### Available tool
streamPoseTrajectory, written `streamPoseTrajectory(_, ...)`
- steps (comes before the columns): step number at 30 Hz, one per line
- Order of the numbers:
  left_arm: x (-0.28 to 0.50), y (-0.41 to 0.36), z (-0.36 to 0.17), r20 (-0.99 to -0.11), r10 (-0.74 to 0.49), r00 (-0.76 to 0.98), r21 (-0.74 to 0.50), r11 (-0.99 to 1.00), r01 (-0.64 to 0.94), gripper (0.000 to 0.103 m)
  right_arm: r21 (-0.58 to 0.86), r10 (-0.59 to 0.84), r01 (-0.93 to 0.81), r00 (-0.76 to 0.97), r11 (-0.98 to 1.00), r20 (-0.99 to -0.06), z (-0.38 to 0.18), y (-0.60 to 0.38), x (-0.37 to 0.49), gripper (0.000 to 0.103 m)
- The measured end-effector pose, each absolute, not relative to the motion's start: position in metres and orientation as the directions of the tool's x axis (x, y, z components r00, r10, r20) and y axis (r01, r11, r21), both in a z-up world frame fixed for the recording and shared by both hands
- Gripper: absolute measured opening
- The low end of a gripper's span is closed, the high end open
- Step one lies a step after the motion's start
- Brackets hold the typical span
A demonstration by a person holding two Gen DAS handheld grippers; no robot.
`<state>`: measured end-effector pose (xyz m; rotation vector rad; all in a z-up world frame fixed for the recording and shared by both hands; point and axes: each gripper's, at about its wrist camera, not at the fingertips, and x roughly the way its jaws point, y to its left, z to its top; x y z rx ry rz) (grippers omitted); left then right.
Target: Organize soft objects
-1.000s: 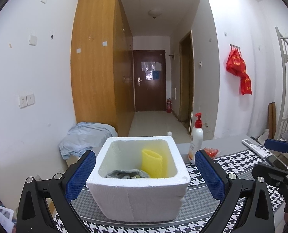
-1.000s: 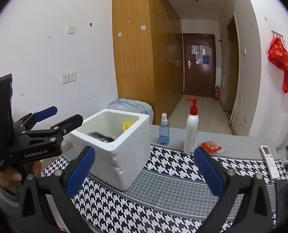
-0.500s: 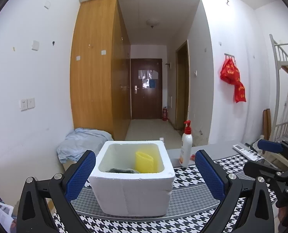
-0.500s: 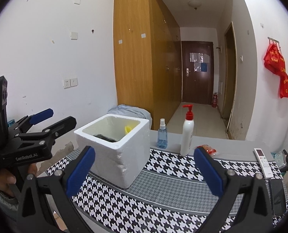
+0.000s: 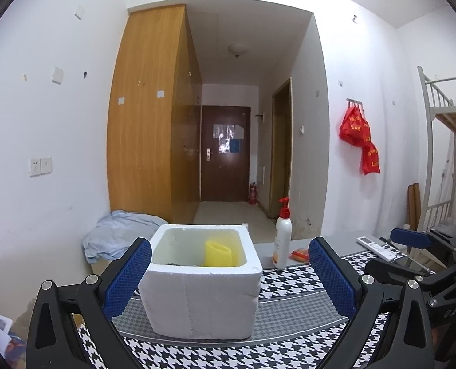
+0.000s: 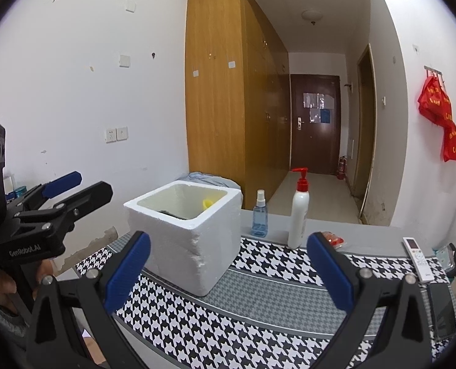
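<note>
A white foam box (image 5: 202,292) stands on the houndstooth tablecloth (image 5: 289,283). Inside it a yellow soft roll (image 5: 218,253) stands upright beside a dark cloth (image 5: 174,265) that is mostly hidden by the rim. The box also shows in the right wrist view (image 6: 186,233), with the yellow roll (image 6: 208,203) peeking out. My left gripper (image 5: 229,275) is open and empty, in front of the box. My right gripper (image 6: 228,272) is open and empty, to the right of the box. The left gripper also shows in the right wrist view (image 6: 65,190).
A white pump bottle (image 6: 298,215), a blue spray bottle (image 6: 259,216) and a small red packet (image 6: 332,239) stand behind the box. A white remote (image 6: 417,258) and a dark phone (image 6: 441,310) lie at the right. A blue cloth heap (image 5: 120,235) lies beyond the table.
Both grippers have drawn back from the box and tilted upward, so the box looks smaller and lower. Both stay open and empty.
</note>
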<state>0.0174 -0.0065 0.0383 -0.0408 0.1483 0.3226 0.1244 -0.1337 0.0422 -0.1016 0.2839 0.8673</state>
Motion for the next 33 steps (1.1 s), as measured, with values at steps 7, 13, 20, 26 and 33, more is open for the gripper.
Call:
streamPoseTrajectory(7, 0.019, -0.008, 0.025, -0.167, 0.323, 0.931, -0.005, 0.944, -0.329, 0.102, 0.059, 0.736, -0.754, 0.616, 0.654, -0.281, 0.031, -0.141, 0.125, 0.103)
streamPoseTrajectory(13, 0.021, -0.010, 0.013, -0.168, 0.348, 0.922, 0.002, 0.936, -0.352, 0.102, 0.056, 0.720, -0.739, 0.631, 0.671, -0.289, 0.022, -0.147, 0.125, 0.103)
streamPoseTrajectory(20, 0.018, -0.012, 0.004, -0.176, 0.323, 0.930, -0.004, 0.944, -0.329, 0.102, 0.068, 0.730, -0.746, 0.624, 0.663, -0.278, 0.016, -0.149, 0.123, 0.103)
streamPoseTrajectory(26, 0.017, -0.010, 0.000, -0.183, 0.333, 0.925, -0.004, 0.941, -0.339, 0.102, 0.086, 0.733, -0.742, 0.624, 0.664, -0.272, 0.010, -0.151, 0.122, 0.103)
streamPoseTrajectory(33, 0.019, -0.009, -0.009, -0.208, 0.334, 0.919, -0.007, 0.939, -0.343, 0.102, 0.069, 0.666, -0.679, 0.687, 0.731, -0.291, 0.006, -0.156, 0.123, 0.103)
